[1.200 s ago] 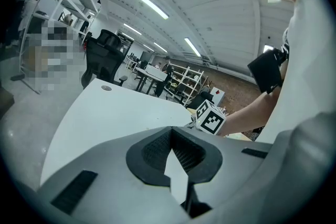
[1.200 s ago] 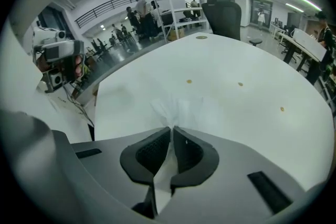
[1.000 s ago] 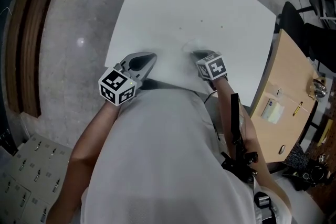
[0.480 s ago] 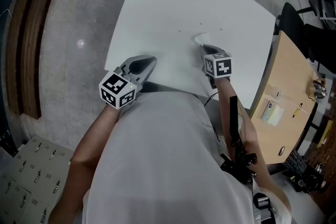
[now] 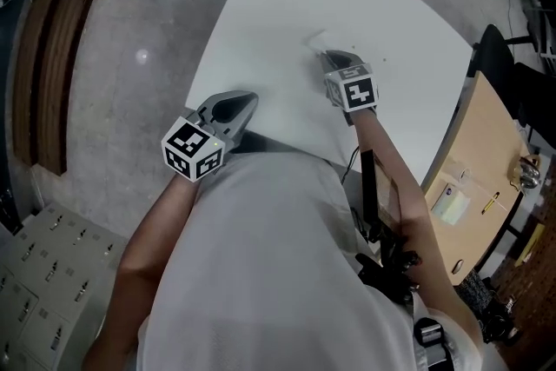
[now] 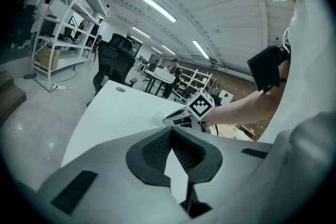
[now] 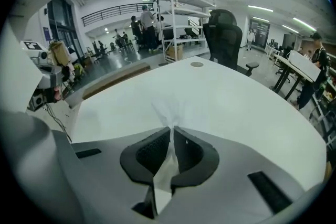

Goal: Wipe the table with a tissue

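Right gripper (image 5: 326,56) reaches out over the middle of the white worktop (image 5: 261,22), pitched down at the surface. Its jaws are clenched on a tissue (image 5: 314,40). The right gripper view shows the tissue (image 7: 167,113) pinched in a narrow fold between the pads. A tail runs back through the jaw opening, and a loose fan spreads forward onto the worktop on the far side of the jaw tips.

Left gripper (image 5: 248,100) sits at the near edge of the worktop, well apart from the tissue. Its jaws are closed tip to tip with nothing between them; only the worktop shows through the gap behind the tips.

Handling, as judged:
- The tissue is thin, very light and limp, with no stiffness of its own.
- It should glide easily on the smooth worktop, but it will bunch or fold under if pushed edge-first.
- It is likely to tear if dragged hard or snagged.
- The best hold is on the gathered fold, as it is now, leaving the free part flat to do the wiping.
- A shallow pinch could slip out mid-stroke.
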`<action>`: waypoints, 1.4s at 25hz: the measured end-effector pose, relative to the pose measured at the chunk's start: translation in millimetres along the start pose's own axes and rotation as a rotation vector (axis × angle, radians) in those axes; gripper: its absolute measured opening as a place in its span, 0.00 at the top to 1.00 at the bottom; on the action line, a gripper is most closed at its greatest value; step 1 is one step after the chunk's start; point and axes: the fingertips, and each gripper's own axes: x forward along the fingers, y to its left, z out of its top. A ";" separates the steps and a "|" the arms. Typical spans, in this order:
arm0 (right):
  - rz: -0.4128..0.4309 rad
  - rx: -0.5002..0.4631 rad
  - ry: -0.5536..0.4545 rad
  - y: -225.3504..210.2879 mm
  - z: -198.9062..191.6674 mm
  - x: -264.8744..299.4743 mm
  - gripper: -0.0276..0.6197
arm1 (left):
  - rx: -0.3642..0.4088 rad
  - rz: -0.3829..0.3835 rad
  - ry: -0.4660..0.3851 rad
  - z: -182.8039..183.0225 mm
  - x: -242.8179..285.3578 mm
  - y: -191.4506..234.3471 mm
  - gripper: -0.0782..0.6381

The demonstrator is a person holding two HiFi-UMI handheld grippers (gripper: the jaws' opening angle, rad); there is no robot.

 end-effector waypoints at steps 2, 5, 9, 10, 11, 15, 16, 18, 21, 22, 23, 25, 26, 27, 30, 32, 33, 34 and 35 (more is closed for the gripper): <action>0.003 0.024 0.029 -6.9 -1.5 11.1 0.91 | -0.011 0.016 -0.007 -0.5 -5.4 3.6 0.88; 0.006 0.049 0.066 -9.7 -2.2 20.3 0.91 | -0.029 0.035 -0.012 -4.7 -11.9 6.0 0.88; 0.007 0.079 0.082 -10.5 -7.2 21.1 0.91 | -0.042 0.042 -0.015 -10.2 -16.9 8.4 0.88; 0.018 0.081 0.087 -7.6 -8.1 20.5 0.91 | -0.043 0.042 -0.016 -10.3 -17.2 9.4 0.88; 0.034 0.079 0.092 -3.0 -9.1 20.1 0.91 | -0.043 0.041 -0.017 -10.2 -17.2 10.2 0.88; 0.121 0.069 0.108 26.7 -16.2 17.0 0.91 | -0.034 0.021 -0.017 -7.1 -14.0 7.9 0.88; 0.149 0.060 0.115 35.2 -18.8 15.5 0.91 | -0.029 0.013 -0.016 -5.9 -12.9 6.4 0.88; 0.207 0.023 0.141 49.7 -26.0 12.2 0.91 | -0.021 -0.001 -0.015 -3.6 -10.7 3.9 0.88; 0.263 -0.043 0.192 55.1 -41.3 3.6 0.91 | -0.013 -0.024 -0.009 -1.5 -6.6 0.3 0.88; 0.258 -0.052 0.204 51.1 -45.6 -0.2 0.92 | -0.011 -0.032 -0.006 -0.9 -5.5 -0.7 0.88; 0.241 -0.049 0.213 44.6 -49.8 -4.0 0.91 | -0.008 -0.041 -0.003 -0.3 -4.4 -1.4 0.88; 0.181 -0.025 0.223 27.6 -57.3 -11.5 0.91 | -0.004 -0.059 0.003 0.8 -1.3 -1.7 0.88; 0.148 -0.013 0.229 19.9 -60.9 -15.5 0.92 | -0.001 -0.067 0.005 1.4 0.4 -1.7 0.88; 0.116 -0.007 0.239 13.0 -65.5 -19.3 0.91 | 0.002 -0.076 0.007 2.1 2.2 -2.0 0.88; 0.031 0.021 0.265 -5.4 -78.9 -31.2 0.91 | 0.011 -0.104 0.008 5.9 8.0 -5.8 0.88; 0.004 0.084 0.225 -12.2 -76.1 -39.9 0.91 | 0.019 -0.125 0.007 8.9 12.5 -8.1 0.88; 0.003 0.107 0.191 -12.2 -70.8 -43.5 0.91 | 0.022 -0.134 0.008 9.7 14.5 -8.7 0.88; 0.008 0.112 0.159 -9.6 -64.3 -46.2 0.91 | 0.025 -0.142 0.011 9.9 16.3 -8.8 0.88; 0.019 0.097 0.132 -4.7 -57.5 -47.7 0.91 | 0.028 -0.148 0.014 9.7 17.8 -8.6 0.88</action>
